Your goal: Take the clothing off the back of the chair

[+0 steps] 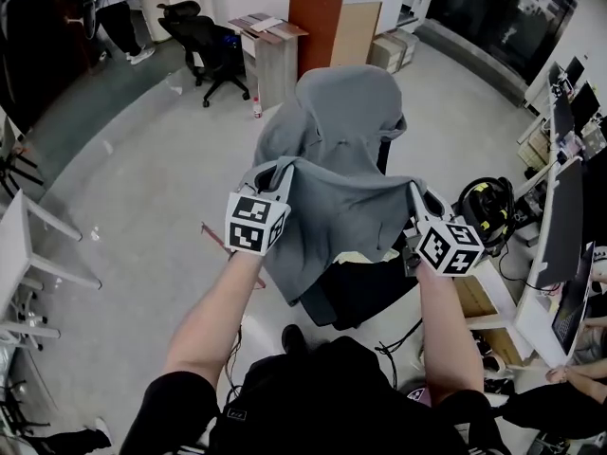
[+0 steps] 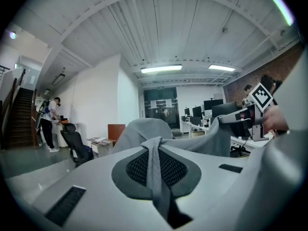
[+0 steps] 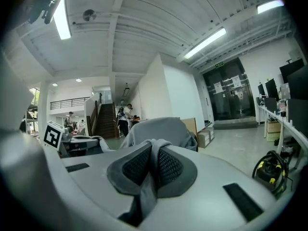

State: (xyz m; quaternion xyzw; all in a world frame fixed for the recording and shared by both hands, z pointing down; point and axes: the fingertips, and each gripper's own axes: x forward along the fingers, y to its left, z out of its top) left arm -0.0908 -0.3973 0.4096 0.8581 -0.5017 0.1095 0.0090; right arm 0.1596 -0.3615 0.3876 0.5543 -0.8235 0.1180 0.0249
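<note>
A grey hooded garment (image 1: pixel 332 178) still drapes its hood end over the back of a black office chair (image 1: pixel 365 292), while its near edge is stretched out between my two grippers. On the left, my left gripper (image 1: pixel 281 172) is shut on a pinch of that grey cloth (image 2: pixel 155 153). The right gripper (image 1: pixel 418 194) is shut on the other corner (image 3: pixel 150 170). In the left gripper view the garment (image 2: pixel 192 141) spans across to the right gripper (image 2: pixel 250 110). The chair's back is hidden under the cloth.
A second black chair (image 1: pixel 204 45) and a small cabinet (image 1: pixel 275 55) stand beyond. Desks with monitors (image 1: pixel 564 207) and a yellow-black headset (image 1: pixel 486 211) lie at the right. A white table (image 1: pixel 19 245) sits at the left. A person (image 2: pixel 48 124) stands far off by a staircase.
</note>
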